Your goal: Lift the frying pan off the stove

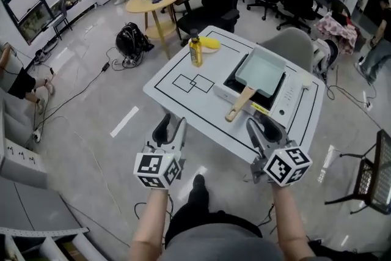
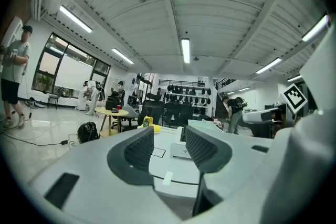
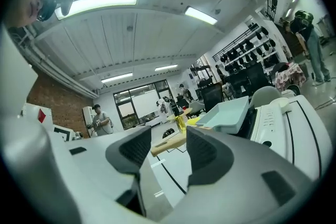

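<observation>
Ribbed fingers point(image 3: 137, 147) gape before the square, wooden-handled pan point(image 3: 226, 115).

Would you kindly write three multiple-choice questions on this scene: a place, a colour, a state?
1. Where is the frying pan? A on the floor; B on the stove; C on a chair.
2. What colour is the bottle on the table? A red; B black; C yellow.
3. The left gripper and right gripper are: A both open, empty; B both shut on the pan; C holding the bottle.
Answers: B, it rests on the stove; C, its body is yellow; A, both pairs of jaws stand apart.
</observation>
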{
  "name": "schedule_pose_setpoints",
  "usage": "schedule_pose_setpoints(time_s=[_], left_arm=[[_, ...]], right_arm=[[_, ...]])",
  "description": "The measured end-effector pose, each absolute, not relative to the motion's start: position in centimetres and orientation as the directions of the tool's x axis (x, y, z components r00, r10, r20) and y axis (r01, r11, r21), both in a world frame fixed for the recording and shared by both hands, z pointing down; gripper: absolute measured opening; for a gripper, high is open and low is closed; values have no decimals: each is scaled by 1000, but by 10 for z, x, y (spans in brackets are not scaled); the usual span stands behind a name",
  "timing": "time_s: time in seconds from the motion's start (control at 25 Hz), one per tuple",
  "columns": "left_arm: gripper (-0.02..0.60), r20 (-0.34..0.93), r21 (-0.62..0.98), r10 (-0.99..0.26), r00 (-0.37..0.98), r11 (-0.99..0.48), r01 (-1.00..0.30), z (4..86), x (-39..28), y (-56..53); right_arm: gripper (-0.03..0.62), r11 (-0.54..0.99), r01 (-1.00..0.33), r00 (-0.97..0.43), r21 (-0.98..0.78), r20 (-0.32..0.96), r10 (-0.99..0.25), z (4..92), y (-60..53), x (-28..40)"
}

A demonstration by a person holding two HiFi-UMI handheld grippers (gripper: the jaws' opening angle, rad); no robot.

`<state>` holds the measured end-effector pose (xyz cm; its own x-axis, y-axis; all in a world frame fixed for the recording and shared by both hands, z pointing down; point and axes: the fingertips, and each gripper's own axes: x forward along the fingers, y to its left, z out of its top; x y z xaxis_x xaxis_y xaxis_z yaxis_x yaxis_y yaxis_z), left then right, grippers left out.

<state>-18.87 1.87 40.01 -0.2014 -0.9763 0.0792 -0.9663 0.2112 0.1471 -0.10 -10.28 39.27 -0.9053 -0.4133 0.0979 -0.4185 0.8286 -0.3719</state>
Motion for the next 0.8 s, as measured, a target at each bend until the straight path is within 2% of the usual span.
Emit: schedule_pose_setpoints(time_s=[0.4, 0.8], left_arm=[[175, 80, 164, -995, -67, 79, -983, 401, -240, -63], [176, 96, 177, -993, 61, -43, -983, 411, -239, -118]], right_arm=[[210, 732, -542, -828, -412, 116, -548, 395, -157, -22], [209, 654, -610, -766, -448, 120, -632, 396, -179, -17]])
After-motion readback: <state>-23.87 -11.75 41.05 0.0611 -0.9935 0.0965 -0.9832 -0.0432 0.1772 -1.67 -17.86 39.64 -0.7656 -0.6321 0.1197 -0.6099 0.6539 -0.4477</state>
